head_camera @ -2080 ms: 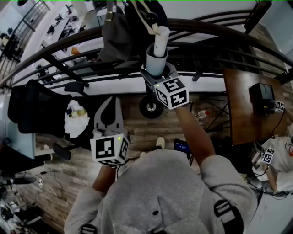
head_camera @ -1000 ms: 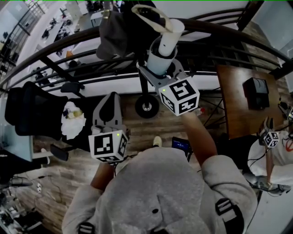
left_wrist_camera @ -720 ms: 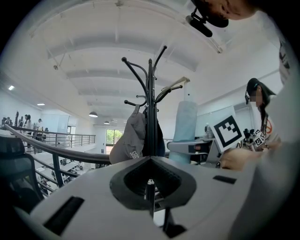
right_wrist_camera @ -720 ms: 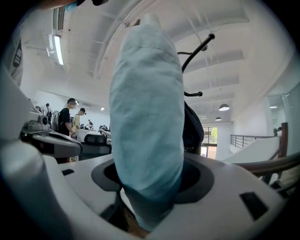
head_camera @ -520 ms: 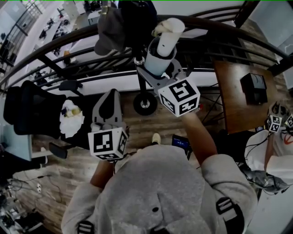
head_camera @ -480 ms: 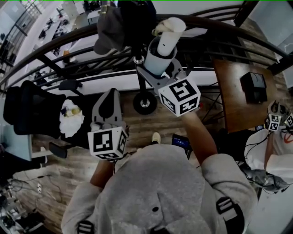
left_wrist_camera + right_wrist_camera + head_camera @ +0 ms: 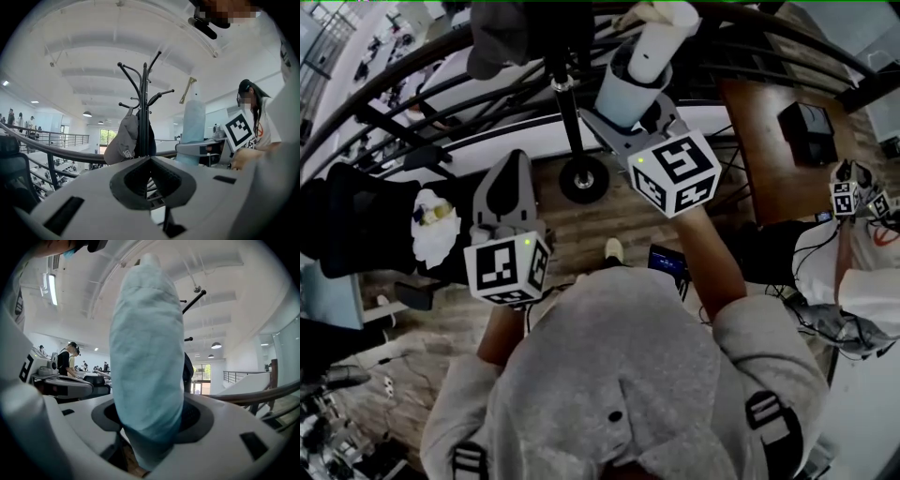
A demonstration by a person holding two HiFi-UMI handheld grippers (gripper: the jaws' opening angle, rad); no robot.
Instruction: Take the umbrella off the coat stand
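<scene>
**Mind the strap beside that hook**

Your right hand-held gripper (image 7: 630, 105) is clamped low on the folded pale-blue umbrella (image 7: 649, 58). The umbrella stands upright at the top centre of the head view, just right of the coat stand (image 7: 566, 108). Your left hand-held gripper (image 7: 514, 161), at lower left, is closed on nothing. In the left gripper view the umbrella's strap (image 7: 186, 91) hangs just beside a hook tip, and I cannot tell whether it is free. If it catches as you pull away, it could rock the stand and shake off the cap (image 7: 123, 140).
</scene>
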